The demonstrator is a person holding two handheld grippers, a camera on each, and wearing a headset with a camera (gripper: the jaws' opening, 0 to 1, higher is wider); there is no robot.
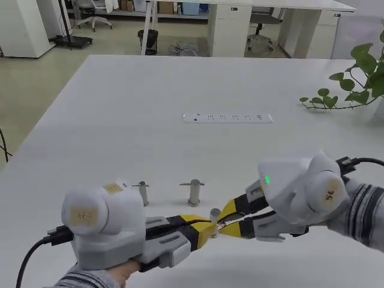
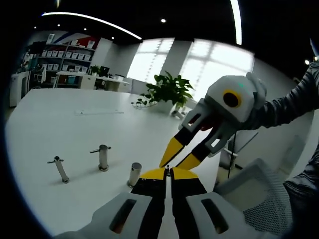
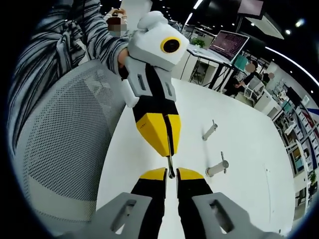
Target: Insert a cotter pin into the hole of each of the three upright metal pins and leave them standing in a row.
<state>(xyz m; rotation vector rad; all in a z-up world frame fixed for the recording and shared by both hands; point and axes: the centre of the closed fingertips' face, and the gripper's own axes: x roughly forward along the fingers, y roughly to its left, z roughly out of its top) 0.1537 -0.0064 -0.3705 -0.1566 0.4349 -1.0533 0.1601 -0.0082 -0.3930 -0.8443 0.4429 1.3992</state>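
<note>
Three metal pins stand in a row near the table's front edge. The left pin (image 1: 143,192) (image 2: 60,169) and the middle pin (image 1: 194,192) (image 2: 103,157) each carry a cotter pin through the top. The right pin (image 1: 215,215) (image 2: 134,174) has a bare top. My left gripper (image 1: 207,231) (image 2: 168,172) is shut on a thin cotter pin (image 3: 171,167) that sticks out of its tips. My right gripper (image 1: 221,223) (image 3: 172,175) meets it tip to tip, just right of the bare pin. Its jaws stand slightly apart around the cotter pin's end.
A white power strip (image 1: 228,117) lies mid-table, and a potted plant (image 1: 360,78) trails in at the far right. A mesh office chair (image 3: 60,144) stands beside the table's front edge. Other desks and chairs stand beyond the far edge.
</note>
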